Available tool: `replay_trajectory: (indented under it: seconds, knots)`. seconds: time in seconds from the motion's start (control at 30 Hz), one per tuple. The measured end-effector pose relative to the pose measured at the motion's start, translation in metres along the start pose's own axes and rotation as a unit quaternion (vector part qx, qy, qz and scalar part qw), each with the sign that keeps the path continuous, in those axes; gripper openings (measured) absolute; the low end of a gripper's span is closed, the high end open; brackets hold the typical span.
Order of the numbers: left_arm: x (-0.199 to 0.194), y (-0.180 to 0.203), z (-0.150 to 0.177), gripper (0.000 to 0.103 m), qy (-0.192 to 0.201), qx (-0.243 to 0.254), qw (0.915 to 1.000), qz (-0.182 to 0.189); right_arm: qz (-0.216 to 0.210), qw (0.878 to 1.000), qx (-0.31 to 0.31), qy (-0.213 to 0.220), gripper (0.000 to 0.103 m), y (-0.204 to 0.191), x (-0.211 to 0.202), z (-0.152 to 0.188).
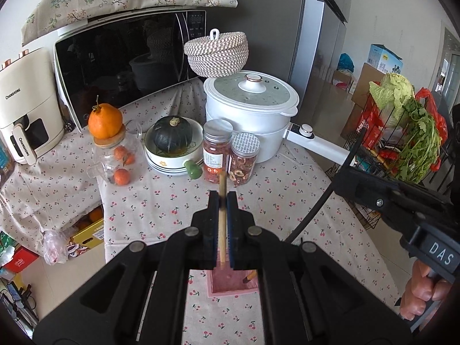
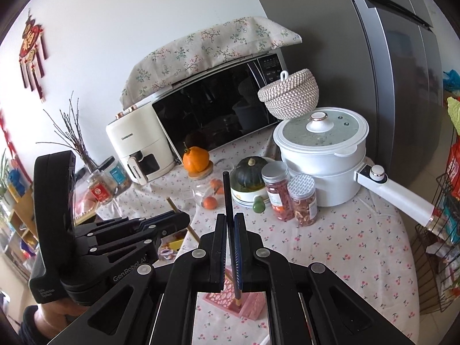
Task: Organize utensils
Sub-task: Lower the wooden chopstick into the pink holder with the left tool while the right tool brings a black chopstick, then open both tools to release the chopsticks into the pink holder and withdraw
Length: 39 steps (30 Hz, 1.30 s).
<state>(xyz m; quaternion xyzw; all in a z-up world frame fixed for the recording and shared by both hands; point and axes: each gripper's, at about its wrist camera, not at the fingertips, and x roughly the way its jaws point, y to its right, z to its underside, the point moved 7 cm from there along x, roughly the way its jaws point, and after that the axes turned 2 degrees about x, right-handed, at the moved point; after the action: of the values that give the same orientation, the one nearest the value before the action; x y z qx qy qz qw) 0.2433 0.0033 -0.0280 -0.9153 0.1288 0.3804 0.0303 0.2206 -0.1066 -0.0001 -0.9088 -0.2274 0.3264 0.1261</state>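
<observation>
My left gripper (image 1: pixel 222 198) is shut on a light wooden chopstick (image 1: pixel 222 221), held upright above a pink square utensil holder (image 1: pixel 233 286) on the cherry-print tablecloth. My right gripper (image 2: pixel 229 220) is shut on a black chopstick (image 2: pixel 228 198), also upright, its lower tip over the same pink holder (image 2: pixel 250 306). The black chopstick (image 1: pixel 316 212) crosses the left wrist view at the right. The left gripper (image 2: pixel 178 218) with its wooden chopstick (image 2: pixel 184 218) shows in the right wrist view at the left.
On the table (image 1: pixel 161 201) behind stand two spice jars (image 1: pixel 230 152), a green squash in a bowl (image 1: pixel 172 138), a glass jar of oranges (image 1: pixel 118 158), a white pot (image 1: pixel 250 112), a woven basket (image 1: pixel 217 53), a microwave (image 1: pixel 123 63) and an air fryer (image 1: pixel 26 106). A wire rack with greens (image 1: pixel 408 132) is at the right.
</observation>
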Motion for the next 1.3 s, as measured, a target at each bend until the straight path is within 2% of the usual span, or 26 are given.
replay_trajectory:
  seconds: [0.2, 0.4, 0.47, 0.53, 0.6, 0.67, 0.73, 0.77, 0.8, 0.93, 0.97, 1.03, 1.3]
  knots:
    - [0.019, -0.005, 0.004, 0.006, -0.033, -0.017, 0.9991, 0.018, 0.010, 0.999, 0.016, -0.039, 0.005, 0.017, 0.035, 0.018]
    - [0.031, -0.009, 0.003, 0.006, -0.046, -0.038, 0.9976, 0.034, 0.006, 0.998, 0.035, -0.047, 0.007, 0.028, 0.048, 0.022]
    - [0.031, -0.010, 0.002, 0.013, -0.039, -0.043, 0.9977, 0.035, 0.000, 0.998, 0.044, -0.039, 0.008, 0.031, 0.046, 0.020]
    - [0.028, -0.011, 0.001, 0.036, -0.030, -0.047, 0.9979, 0.035, -0.005, 0.998, 0.054, -0.031, 0.010, 0.033, 0.041, 0.017]
    - [0.023, -0.013, 0.000, 0.048, -0.018, -0.048, 0.9983, 0.029, -0.009, 0.998, 0.061, -0.022, 0.014, 0.035, 0.035, 0.013]
    - [0.017, -0.014, 0.000, 0.050, -0.010, -0.049, 0.9984, 0.029, -0.010, 0.998, 0.066, -0.015, 0.020, 0.037, 0.026, 0.010]
    - [0.011, -0.016, 0.003, 0.058, -0.010, -0.052, 0.9982, 0.030, -0.011, 0.997, 0.072, -0.007, 0.029, 0.039, 0.016, 0.007]
    - [0.006, -0.017, 0.004, 0.060, -0.008, -0.054, 0.9982, 0.028, -0.010, 0.997, 0.075, -0.004, 0.037, 0.041, 0.010, 0.007]
    - [0.001, -0.018, 0.005, 0.067, -0.005, -0.054, 0.9982, 0.025, -0.009, 0.997, 0.078, -0.001, 0.042, 0.043, 0.004, 0.007]
    - [-0.019, -0.021, 0.017, 0.087, 0.010, -0.057, 0.9983, 0.009, 0.004, 0.996, 0.086, 0.004, 0.053, 0.054, -0.019, 0.014]
    - [-0.023, -0.021, 0.022, 0.089, 0.010, -0.058, 0.9983, 0.004, 0.010, 0.996, 0.089, 0.004, 0.056, 0.058, -0.025, 0.017]
    - [-0.026, -0.021, 0.033, 0.099, 0.003, -0.059, 0.9983, -0.002, 0.021, 0.995, 0.093, 0.002, 0.063, 0.065, -0.034, 0.026]
    - [-0.019, -0.009, 0.090, 0.101, -0.056, -0.079, 0.9953, 0.002, 0.074, 0.991, 0.104, -0.036, 0.076, 0.092, -0.049, 0.070]
